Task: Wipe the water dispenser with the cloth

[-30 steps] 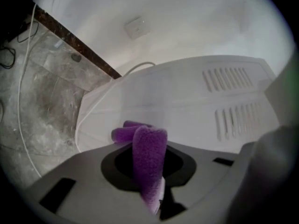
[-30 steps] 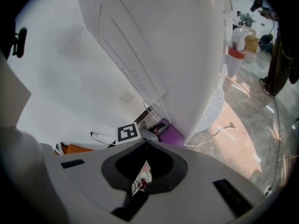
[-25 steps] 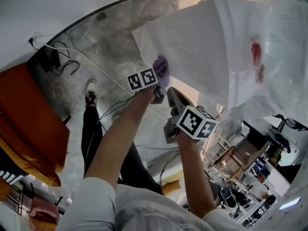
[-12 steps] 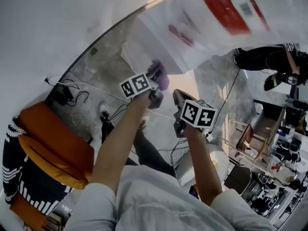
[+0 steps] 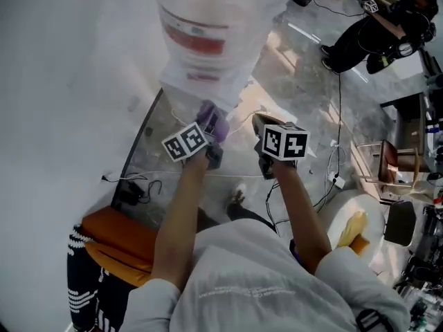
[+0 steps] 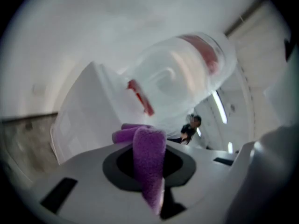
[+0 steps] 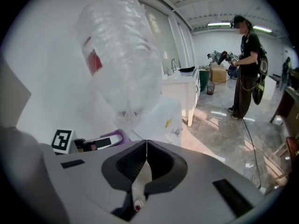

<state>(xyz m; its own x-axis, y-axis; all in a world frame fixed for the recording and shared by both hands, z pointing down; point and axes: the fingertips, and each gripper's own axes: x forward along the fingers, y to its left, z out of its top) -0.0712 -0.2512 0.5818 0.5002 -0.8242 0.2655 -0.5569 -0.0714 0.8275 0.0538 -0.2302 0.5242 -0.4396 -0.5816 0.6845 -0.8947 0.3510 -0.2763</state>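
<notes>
One water dispenser (image 6: 86, 115), one bottle (image 6: 182, 78), one purple cloth (image 6: 148, 148), two grippers (left gripper (image 6: 154, 183), right gripper (image 7: 146, 146)), one bystander (image 7: 245, 69).

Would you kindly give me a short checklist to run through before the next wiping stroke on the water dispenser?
1. Cloth held: ok. The left gripper is shut on the purple cloth.
2. Cloth touching the water dispenser: cannot tell. It is close to the white body, but contact is not visible.
3. Right gripper free: ok. Its jaws are together with nothing between them.
4. Bottle in place: ok. It stands on top of the dispenser.
5. Bystander clear: ok. They stand well away across the room.
</notes>
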